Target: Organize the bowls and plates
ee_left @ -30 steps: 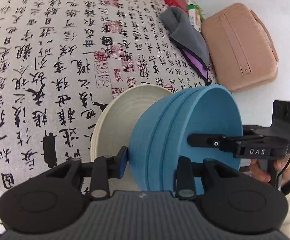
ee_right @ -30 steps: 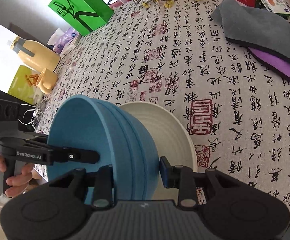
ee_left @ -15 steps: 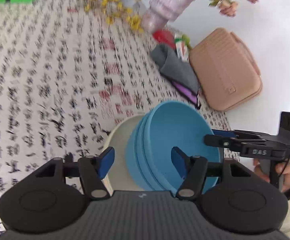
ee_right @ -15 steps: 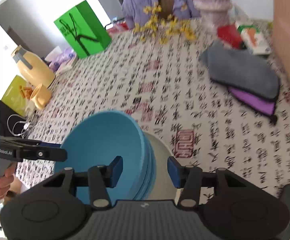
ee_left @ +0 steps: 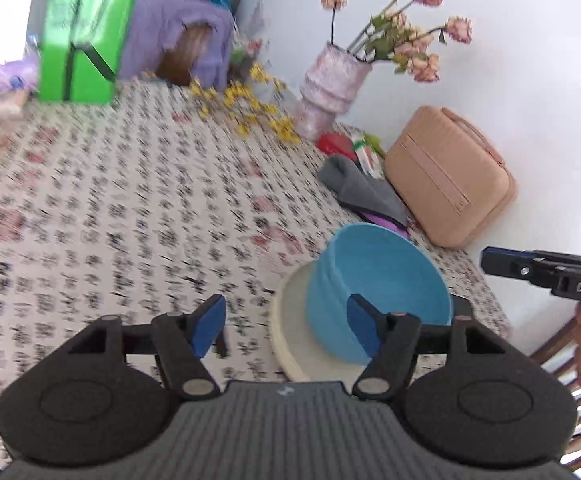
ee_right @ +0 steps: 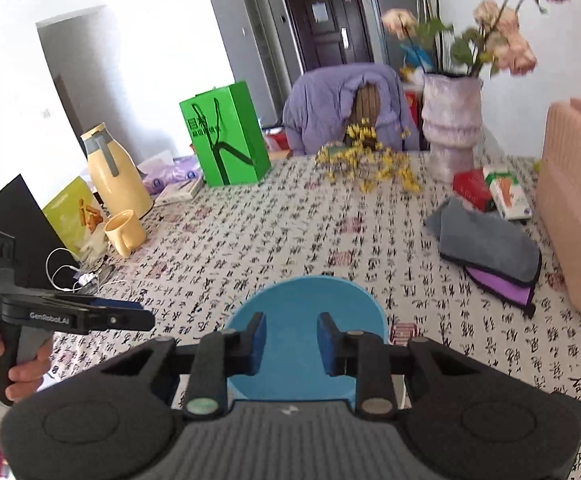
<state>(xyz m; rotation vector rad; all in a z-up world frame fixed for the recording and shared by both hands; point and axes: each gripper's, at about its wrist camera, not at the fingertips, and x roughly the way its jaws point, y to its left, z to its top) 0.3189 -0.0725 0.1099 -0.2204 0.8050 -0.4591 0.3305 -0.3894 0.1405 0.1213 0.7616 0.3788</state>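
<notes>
A stack of blue bowls (ee_left: 374, 292) stands on a cream plate (ee_left: 290, 320) on the calligraphy-print tablecloth near the table's front right edge. My left gripper (ee_left: 286, 328) is open and empty, raised above and to the left of the stack. My right gripper (ee_right: 290, 336) is open and empty, raised above the blue bowls (ee_right: 306, 320); the plate is hidden under them in the right wrist view. Each gripper shows at the edge of the other's view.
A grey and purple cloth (ee_right: 490, 252) and a tan case (ee_left: 446, 184) lie to the right. A vase of flowers (ee_right: 450, 128), green bag (ee_right: 226, 136), yellow jug (ee_right: 114, 176) and mug (ee_right: 124, 232) stand farther back and left.
Both grippers let go of the blue bowls, opened, and pulled up and back. The bowls, held tilted a second ago, now stand upright on the plate.
</notes>
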